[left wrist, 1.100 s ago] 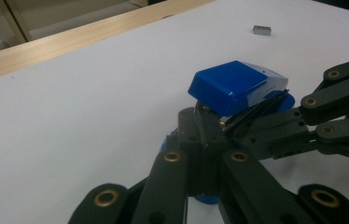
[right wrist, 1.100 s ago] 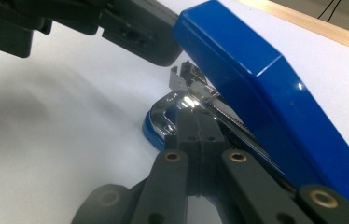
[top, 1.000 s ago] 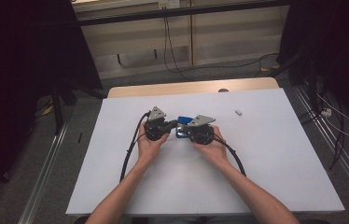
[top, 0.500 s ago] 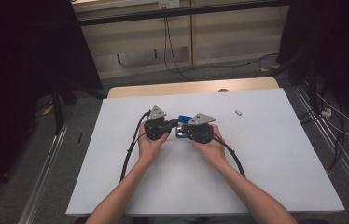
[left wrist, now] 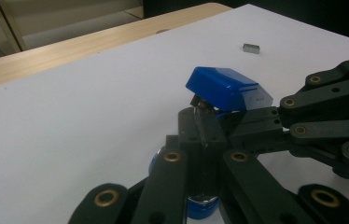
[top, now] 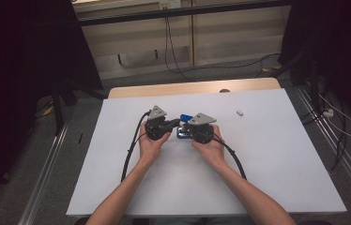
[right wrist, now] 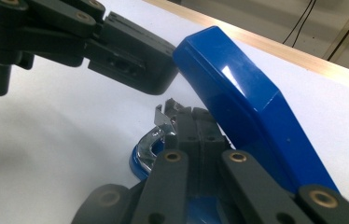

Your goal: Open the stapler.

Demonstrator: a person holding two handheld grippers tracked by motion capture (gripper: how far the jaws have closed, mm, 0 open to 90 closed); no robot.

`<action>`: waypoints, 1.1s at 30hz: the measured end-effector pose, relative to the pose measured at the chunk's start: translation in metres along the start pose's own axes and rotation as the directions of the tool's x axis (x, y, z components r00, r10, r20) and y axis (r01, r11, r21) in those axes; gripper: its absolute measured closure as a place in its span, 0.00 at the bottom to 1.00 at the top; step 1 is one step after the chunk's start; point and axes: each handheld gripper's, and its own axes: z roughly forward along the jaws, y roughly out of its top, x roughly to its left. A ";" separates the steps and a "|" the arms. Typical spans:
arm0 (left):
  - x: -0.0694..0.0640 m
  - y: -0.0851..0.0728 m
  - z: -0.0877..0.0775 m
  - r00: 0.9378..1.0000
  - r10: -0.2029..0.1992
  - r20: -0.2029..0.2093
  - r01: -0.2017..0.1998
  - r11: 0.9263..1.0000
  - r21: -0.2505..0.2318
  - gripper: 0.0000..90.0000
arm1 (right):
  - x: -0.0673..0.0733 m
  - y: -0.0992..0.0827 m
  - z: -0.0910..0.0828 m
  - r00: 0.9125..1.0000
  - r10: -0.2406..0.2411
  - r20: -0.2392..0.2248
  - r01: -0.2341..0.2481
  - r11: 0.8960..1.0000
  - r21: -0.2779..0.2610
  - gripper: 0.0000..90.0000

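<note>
A blue stapler (top: 183, 125) sits near the middle of the white desk (top: 267, 159), between the two grippers, with its top cover swung up and open. The left gripper (top: 173, 123) reaches in from the left and the right gripper (top: 186, 131) from the right, so that both meet at the stapler. Judged from this pose, one gripper steadies the body while the other works at the opened magazine, probably to reload it. In the left gripper view the jaws are closed together, with their tips at the metal part just under the raised cover (left wrist: 224, 88); whether they pinch that part cannot be told. In the right gripper view the jaws are likewise closed, lying over the stapler's base (right wrist: 140, 163) beside the bright metal spring piece (right wrist: 156, 135), the cover (right wrist: 247, 112) rising on their right. A small grey block (top: 240, 112), perhaps a strip of staples, lies well apart at the far right.
</note>
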 end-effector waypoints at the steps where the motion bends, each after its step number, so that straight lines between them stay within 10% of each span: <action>1: 0.000 -0.001 0.001 1.000 -0.002 0.002 0.002 1.000 0.001 1.00 | 0.000 0.000 0.000 1.000 0.000 0.001 0.000 1.000 -0.002 1.00; 33: 0.001 -0.008 0.014 1.000 0.008 -0.002 -0.008 1.000 0.025 1.00 | -0.002 0.003 -0.001 0.999 0.018 0.027 -0.017 0.999 -0.032 1.00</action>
